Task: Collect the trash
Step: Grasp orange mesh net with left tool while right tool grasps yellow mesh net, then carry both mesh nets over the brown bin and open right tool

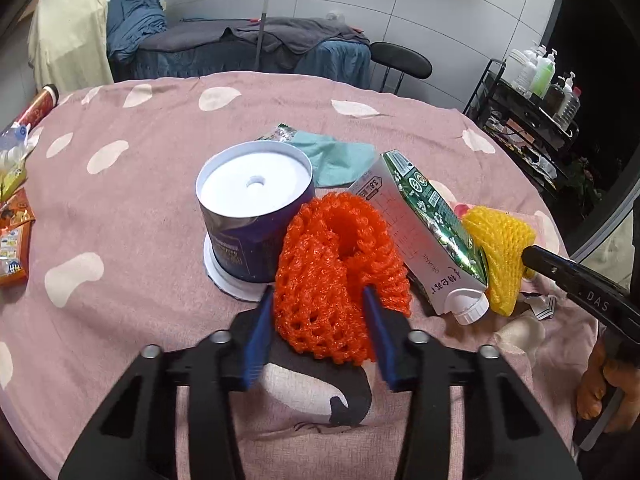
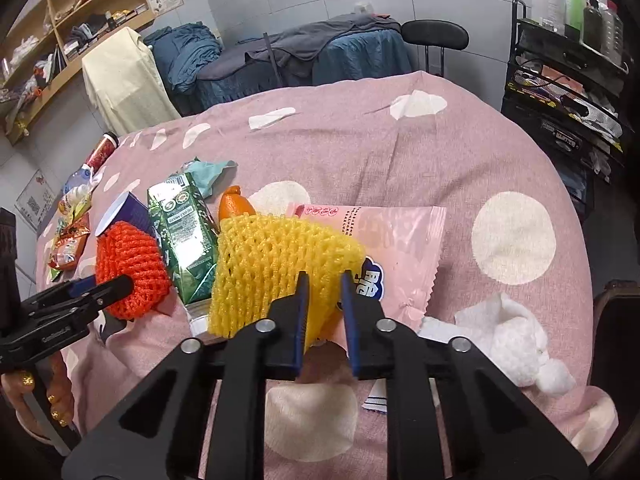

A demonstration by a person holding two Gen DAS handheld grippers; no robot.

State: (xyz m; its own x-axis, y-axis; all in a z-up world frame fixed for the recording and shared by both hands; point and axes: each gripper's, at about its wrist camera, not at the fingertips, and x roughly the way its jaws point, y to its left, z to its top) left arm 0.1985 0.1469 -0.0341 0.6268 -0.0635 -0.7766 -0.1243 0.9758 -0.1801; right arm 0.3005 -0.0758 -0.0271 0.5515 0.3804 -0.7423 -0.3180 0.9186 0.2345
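Observation:
My left gripper (image 1: 318, 294) is shut on an orange foam fruit net (image 1: 340, 268), which also shows in the right wrist view (image 2: 132, 268). My right gripper (image 2: 324, 280) is shut on a yellow foam fruit net (image 2: 276, 272), seen at the right in the left wrist view (image 1: 500, 248). Between the nets lies a green and white drink carton (image 1: 424, 232), cap toward me, also in the right wrist view (image 2: 188, 240). A round blue tub (image 1: 252, 208) with a white inside stands open just behind the orange net.
On the pink spotted tablecloth (image 2: 400, 152) lie a pink snack wrapper (image 2: 396, 248), crumpled white tissue (image 2: 516, 332), a teal cloth (image 1: 336, 156), an orange peel (image 2: 234, 204) and snack packets (image 1: 12, 240) at the left edge. A black rack with bottles (image 2: 572, 60) stands right.

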